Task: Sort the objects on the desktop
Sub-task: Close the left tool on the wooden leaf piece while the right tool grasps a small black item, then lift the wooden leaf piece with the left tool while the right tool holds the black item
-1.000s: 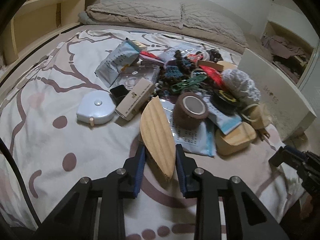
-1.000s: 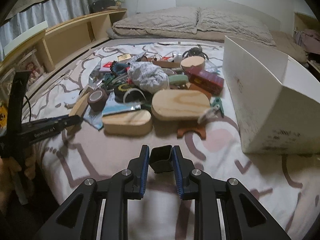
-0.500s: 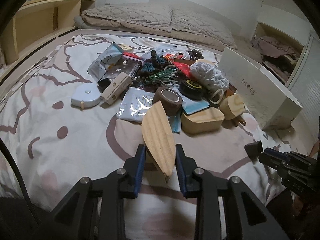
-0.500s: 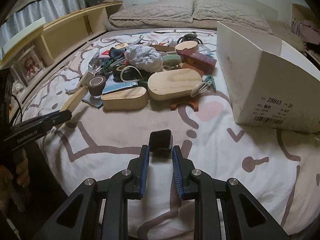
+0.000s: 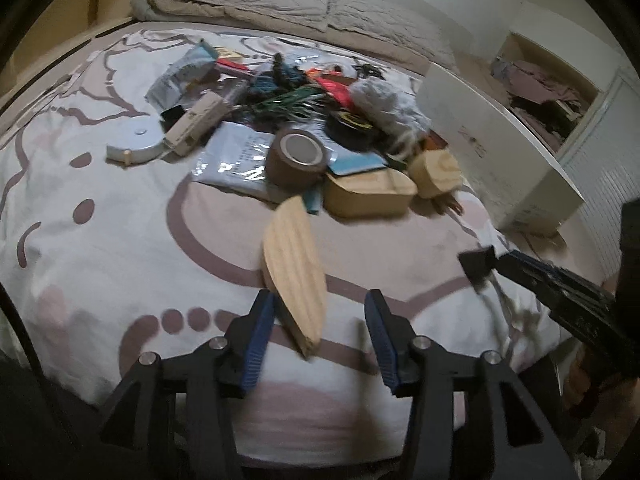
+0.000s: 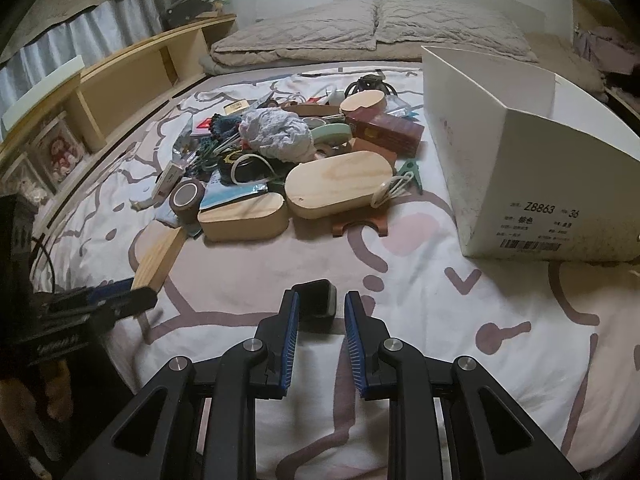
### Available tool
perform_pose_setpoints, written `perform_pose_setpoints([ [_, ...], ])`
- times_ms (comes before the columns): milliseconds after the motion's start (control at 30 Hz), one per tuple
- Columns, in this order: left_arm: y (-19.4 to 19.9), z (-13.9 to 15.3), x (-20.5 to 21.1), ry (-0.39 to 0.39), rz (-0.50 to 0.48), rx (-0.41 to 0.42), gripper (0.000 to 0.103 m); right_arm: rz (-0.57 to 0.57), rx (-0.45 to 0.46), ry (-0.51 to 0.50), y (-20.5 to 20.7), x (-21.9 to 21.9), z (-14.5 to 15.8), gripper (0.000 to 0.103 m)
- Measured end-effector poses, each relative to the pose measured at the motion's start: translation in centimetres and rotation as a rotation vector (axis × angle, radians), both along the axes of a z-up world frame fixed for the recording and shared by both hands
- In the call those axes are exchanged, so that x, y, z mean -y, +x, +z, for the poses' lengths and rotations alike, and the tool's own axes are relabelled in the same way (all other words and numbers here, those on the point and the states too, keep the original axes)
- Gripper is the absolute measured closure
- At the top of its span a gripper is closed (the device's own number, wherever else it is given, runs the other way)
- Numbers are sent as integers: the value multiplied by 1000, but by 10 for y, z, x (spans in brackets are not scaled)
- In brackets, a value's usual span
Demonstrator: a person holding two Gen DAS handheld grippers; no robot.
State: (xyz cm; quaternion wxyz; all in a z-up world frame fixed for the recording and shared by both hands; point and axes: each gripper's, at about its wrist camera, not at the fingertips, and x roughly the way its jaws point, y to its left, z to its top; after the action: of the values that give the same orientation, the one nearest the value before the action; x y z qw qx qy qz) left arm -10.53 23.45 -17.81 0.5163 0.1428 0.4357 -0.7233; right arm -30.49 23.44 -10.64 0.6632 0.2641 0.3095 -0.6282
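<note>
My left gripper (image 5: 320,300) hovers over the near part of the bed, its jaws opening. A pale oval wooden lid (image 5: 294,276) stands on edge between them, leaning toward the left pad and clear of the right one. In the right wrist view the same lid (image 6: 160,256) lies just ahead of the left gripper (image 6: 132,300). My right gripper (image 6: 321,298) is shut on a small black box (image 6: 318,304) above the sheet. That box (image 5: 478,266) also shows at the right of the left wrist view. The pile of mixed objects (image 5: 304,120) lies further up the bed.
A white shoebox (image 6: 520,168) stands open to the right of the pile. The pile holds a brown tape roll (image 5: 298,156), a wooden box (image 5: 368,196), a larger oval wooden box (image 6: 340,184) and a round blue tape measure (image 5: 136,142). Pillows (image 6: 372,32) lie at the head, wooden shelves (image 6: 132,76) along the left.
The left jaws have spread and no longer clamp the wooden lid, which has tipped leftward. The left gripper has drawn back from the pile. The right gripper still holds the black box.
</note>
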Motion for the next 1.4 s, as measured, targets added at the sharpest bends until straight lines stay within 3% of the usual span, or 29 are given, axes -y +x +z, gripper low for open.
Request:
perform_pose_setpoints([
  [233,-15,4,-11,7,-95,-66,56,-16,12,7,-8,1,-2,79],
  [533,-32,7,1,-14,-133,-55,56,-25,38,15,-15,0,-8,79],
  [633,-31,8,1,-12,-98,-24,51,-1,36,8,-12,-1,-7,79],
  [667,-30,9,0,-14,-74,-3,37,9,34,5,-10,-2,-8,79],
  [700,-28,9,-1,-19,-48,14,29,20,31,3,-9,-2,-8,79],
  [1133,-18,5,26,10,51,33,29,57,44,5,-2,0,-15,79],
  [1400,-28,2,45,17,87,133,29,67,34,-1,-1,0,-15,79],
])
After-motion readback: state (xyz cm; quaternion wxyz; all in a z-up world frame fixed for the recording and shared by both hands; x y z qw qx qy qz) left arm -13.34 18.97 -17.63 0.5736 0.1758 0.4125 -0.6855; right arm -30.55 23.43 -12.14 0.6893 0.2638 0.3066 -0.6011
